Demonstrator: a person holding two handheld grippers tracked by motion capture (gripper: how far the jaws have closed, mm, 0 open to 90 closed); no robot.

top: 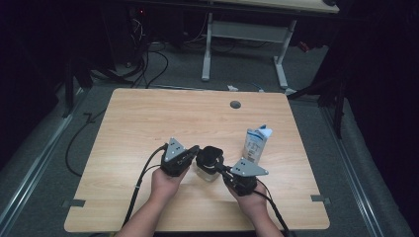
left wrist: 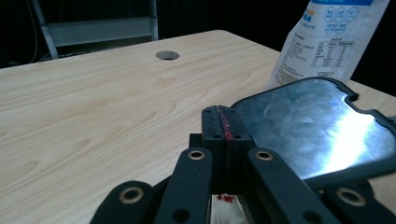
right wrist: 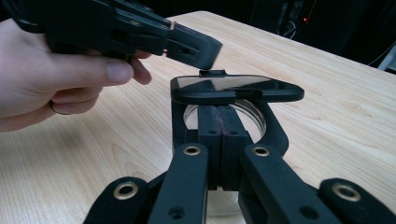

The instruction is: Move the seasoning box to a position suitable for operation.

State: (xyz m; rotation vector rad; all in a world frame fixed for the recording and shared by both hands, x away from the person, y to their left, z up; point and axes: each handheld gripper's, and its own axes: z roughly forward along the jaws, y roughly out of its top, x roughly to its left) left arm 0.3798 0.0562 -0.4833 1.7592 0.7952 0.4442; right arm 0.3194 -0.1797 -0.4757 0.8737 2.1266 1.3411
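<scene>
Both grippers (top: pixel 195 157) (top: pixel 221 169) clenched, crowding the clear glass jar's (right wrist: pixel 224 116) black hinged lid (right wrist: pixel 233 88) — risking tipping it sideways.

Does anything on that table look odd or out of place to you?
Nothing spilled or broken. One oddity: the black-framed lid sits partly lifted above the clear container, between the left gripper and right gripper, both with jaws closed. The white pouch stands upright, its top torn open.

- Left gripper (top: pixel 193 152), gripped in the left hand (top: pixel 167 180), is angling inward, jaws pressing together.
- Right gripper (top: pixel 217 167), in the right hand (top: pixel 248 196), is pointing toward it, jaws closing fully.
</scene>
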